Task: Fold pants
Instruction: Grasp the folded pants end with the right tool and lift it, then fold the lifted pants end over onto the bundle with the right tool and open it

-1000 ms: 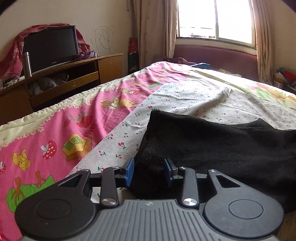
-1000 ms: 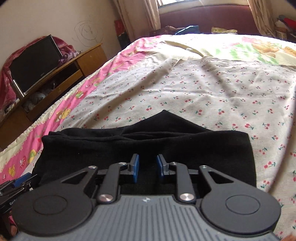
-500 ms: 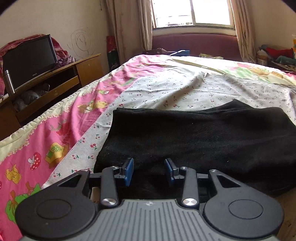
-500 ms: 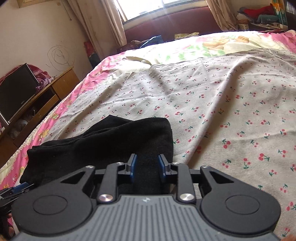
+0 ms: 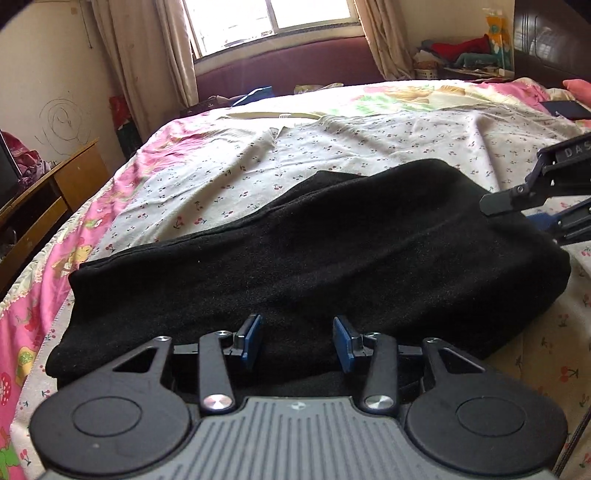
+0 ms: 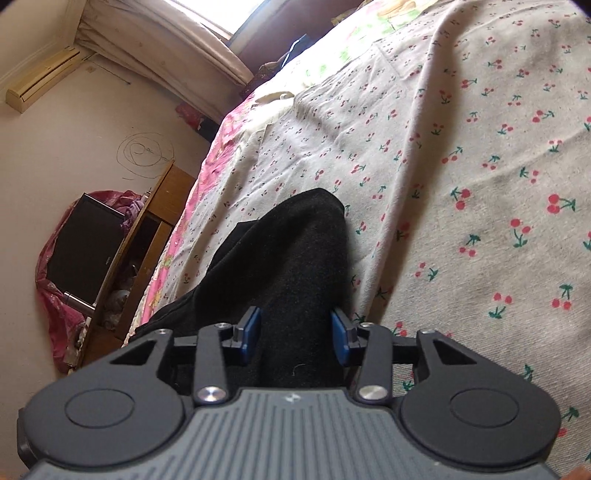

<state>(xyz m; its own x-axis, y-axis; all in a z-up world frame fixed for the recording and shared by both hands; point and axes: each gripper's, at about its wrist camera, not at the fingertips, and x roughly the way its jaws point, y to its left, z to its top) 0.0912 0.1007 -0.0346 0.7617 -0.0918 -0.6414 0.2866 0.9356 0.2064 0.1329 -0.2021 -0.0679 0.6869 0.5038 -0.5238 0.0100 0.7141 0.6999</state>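
Black pants point(image 5: 314, 240) lie folded in a long band across the cherry-print sheet point(image 5: 369, 147). My left gripper point(image 5: 297, 341) is at the band's near edge. Its jaws are opening, and the cloth lies loose between the blue pads point(image 5: 251, 338). My right gripper point(image 6: 295, 332) is at the pants' right end point(image 6: 295, 251). It is rolled to one side, and its jaws are opening with the black cloth between them. The right gripper point(image 5: 517, 218) also shows at the right edge of the left wrist view, over that end of the pants.
A pink cartoon quilt point(image 5: 37, 295) covers the bed's left side. Beyond it stand a wooden cabinet point(image 5: 48, 192) and a dark TV point(image 6: 85, 251). A window point(image 5: 273, 18) with curtains is at the back. A dark phone point(image 5: 565, 109) lies on the bed at far right.
Both pairs of pads stand wider apart than before. The left gripper has slid right along the pants' near edge. The right gripper has moved to the pants' right end and rolled.
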